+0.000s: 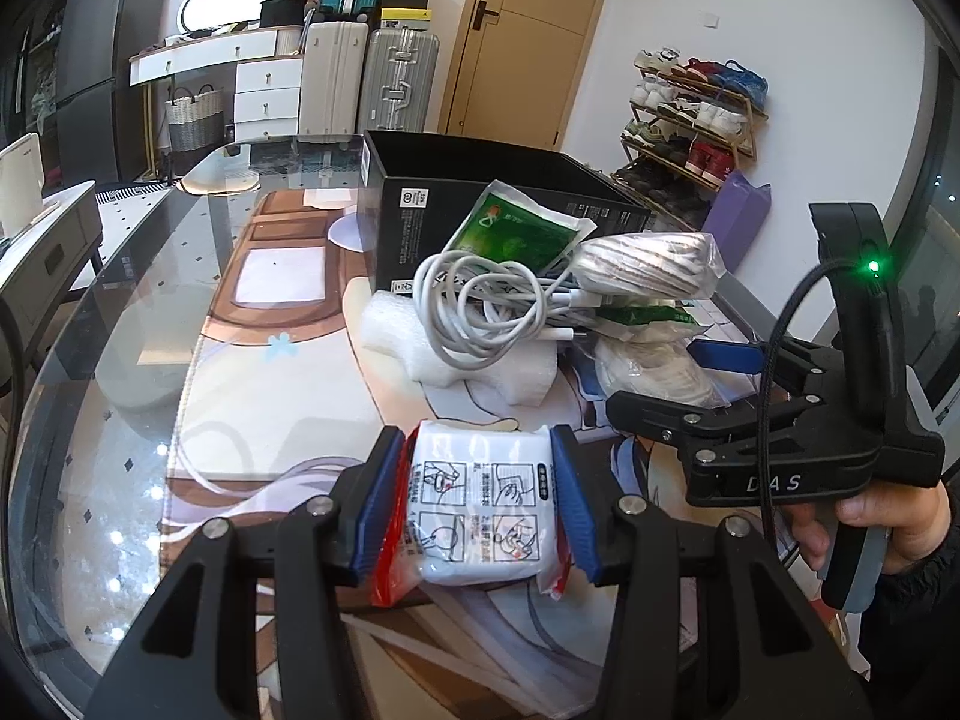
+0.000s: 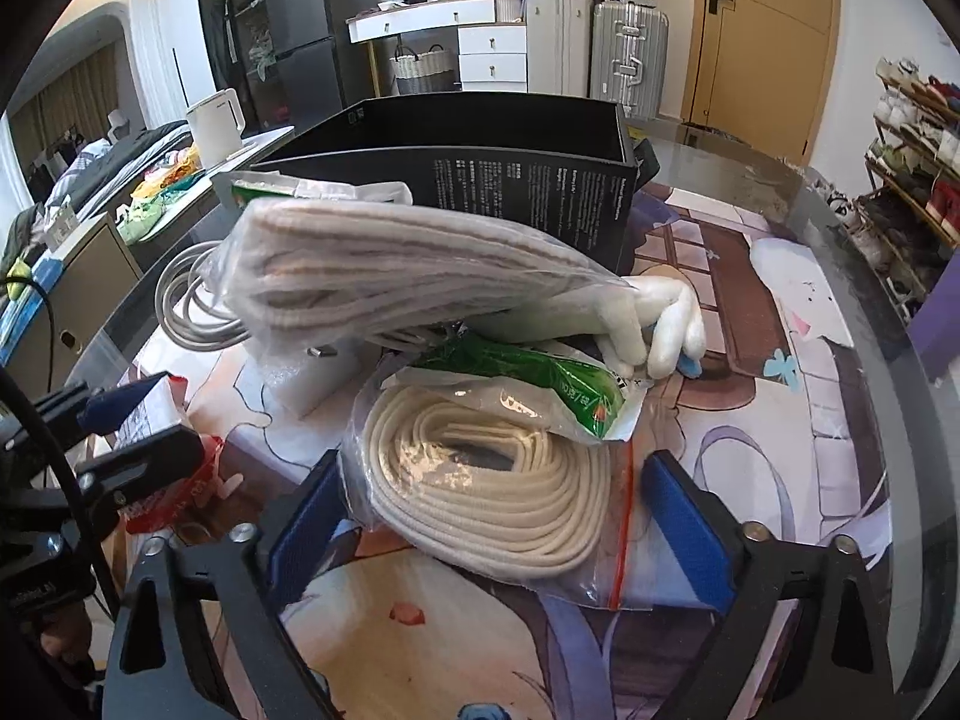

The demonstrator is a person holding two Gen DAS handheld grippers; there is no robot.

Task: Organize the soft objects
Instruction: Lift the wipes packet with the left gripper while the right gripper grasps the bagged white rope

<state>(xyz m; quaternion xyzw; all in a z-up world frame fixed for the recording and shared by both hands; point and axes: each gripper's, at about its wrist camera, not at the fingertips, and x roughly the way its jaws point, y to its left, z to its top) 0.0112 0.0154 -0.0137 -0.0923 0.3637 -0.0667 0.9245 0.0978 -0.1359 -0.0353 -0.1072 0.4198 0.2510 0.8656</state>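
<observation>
My left gripper (image 1: 477,504) is shut on a white soft packet (image 1: 480,516) with printed pictograms and red ends, held just above the printed mat. My right gripper (image 2: 501,510) is open, its blue pads either side of a clear zip bag of coiled cream rope (image 2: 486,480) lying on the mat. It also shows at the right of the left wrist view (image 1: 744,384). Behind lie a second bag of rope (image 2: 384,276), green packets (image 2: 540,378), a white cable coil (image 1: 480,306) and white foam (image 1: 468,360), heaped before an open black box (image 1: 480,192).
The glass table (image 1: 120,330) carries a printed mat (image 1: 288,360). A white kettle (image 2: 216,120) stands on a side unit at left. Suitcases, a drawer unit and a shoe rack (image 1: 690,120) line the walls beyond.
</observation>
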